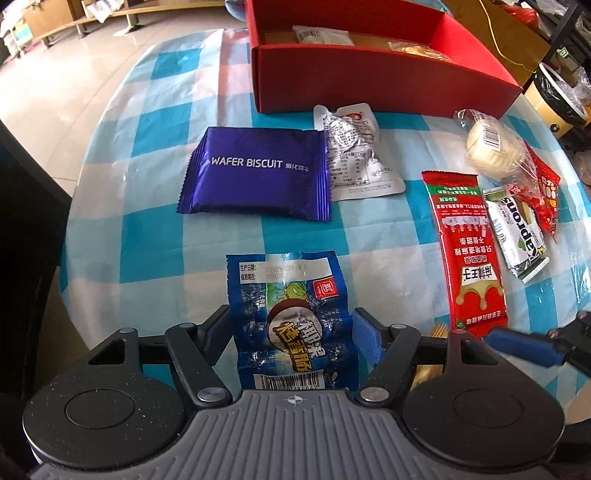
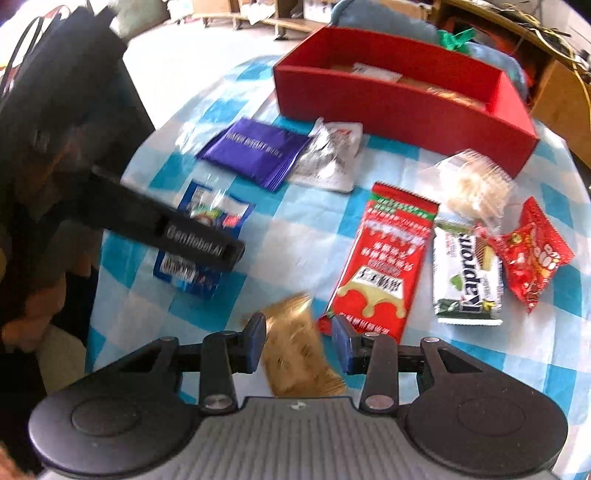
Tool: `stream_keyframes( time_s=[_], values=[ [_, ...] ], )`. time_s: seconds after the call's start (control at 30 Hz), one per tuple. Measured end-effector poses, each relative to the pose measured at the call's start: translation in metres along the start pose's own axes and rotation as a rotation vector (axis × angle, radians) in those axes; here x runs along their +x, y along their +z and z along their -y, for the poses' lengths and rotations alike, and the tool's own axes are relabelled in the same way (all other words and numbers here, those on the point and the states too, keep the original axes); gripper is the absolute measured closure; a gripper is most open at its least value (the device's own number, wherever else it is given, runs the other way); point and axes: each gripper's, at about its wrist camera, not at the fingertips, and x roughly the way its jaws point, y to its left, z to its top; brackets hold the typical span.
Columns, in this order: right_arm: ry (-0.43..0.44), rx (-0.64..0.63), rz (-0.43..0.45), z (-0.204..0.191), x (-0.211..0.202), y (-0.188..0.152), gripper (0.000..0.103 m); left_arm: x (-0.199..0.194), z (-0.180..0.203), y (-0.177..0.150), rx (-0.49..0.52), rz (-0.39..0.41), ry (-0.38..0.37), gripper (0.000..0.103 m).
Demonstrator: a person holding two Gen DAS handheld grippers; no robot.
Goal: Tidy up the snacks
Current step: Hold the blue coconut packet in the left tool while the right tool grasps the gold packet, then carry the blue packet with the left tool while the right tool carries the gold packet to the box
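My left gripper (image 1: 291, 328) is open, its blue pads on either side of a blue sausage snack packet (image 1: 291, 317) lying on the checked tablecloth (image 1: 155, 236). My right gripper (image 2: 299, 341) is open around a gold snack packet (image 2: 295, 354), pads apart from it. A red box (image 1: 369, 79) at the back holds a white packet (image 1: 321, 35) and a yellow one. The box also shows in the right wrist view (image 2: 399, 107).
On the cloth lie a purple wafer biscuit pack (image 1: 258, 173), a silver pouch (image 1: 354, 155), a long red packet (image 1: 465, 251), a white-green wafer bar (image 1: 517, 232), a clear-wrapped pastry (image 1: 491, 147) and a small red packet (image 2: 532, 254). The table edge drops off to the left.
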Motion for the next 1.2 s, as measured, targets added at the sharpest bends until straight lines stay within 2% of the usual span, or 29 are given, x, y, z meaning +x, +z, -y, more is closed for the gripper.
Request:
stream_keyframes(
  time_s=[0.23, 0.4, 0.57, 0.67, 0.8, 0.97, 1.1, 1.2],
  values=[
    [0.002, 0.035, 0.009, 0.009, -0.005, 0.002, 0.071, -0.004, 0.000, 0.000, 0.002, 0.010, -0.010, 0.028],
    [0.051, -0.082, -0.079, -0.008, 0.011, -0.003, 0.070, -0.004, -0.001, 0.001, 0.002, 0.002, -0.018, 0.028],
    [0.020, -0.166, -0.150, -0.018, 0.034, -0.007, 0.067, -0.003, 0.000, 0.000, 0.015, -0.002, -0.022, 0.028],
    [0.021, -0.183, -0.159, -0.021, 0.036, -0.007, 0.062, 0.000, -0.003, 0.000, 0.011, -0.015, -0.018, 0.028],
    [0.065, -0.178, -0.180, -0.023, 0.032, -0.012, 0.062, 0.001, -0.005, 0.001, 0.006, -0.020, -0.021, 0.028],
    [0.012, -0.222, -0.171, -0.034, 0.033, -0.016, 0.062, 0.003, -0.003, 0.001, 0.016, -0.033, -0.024, 0.027],
    [0.031, -0.164, -0.170, -0.027, 0.029, -0.017, 0.067, 0.003, -0.004, 0.000, 0.015, -0.036, -0.020, 0.027],
    [0.024, -0.128, -0.169, -0.020, 0.026, -0.018, 0.067, 0.003, -0.005, 0.002, 0.005, -0.039, -0.030, 0.027]
  ],
)
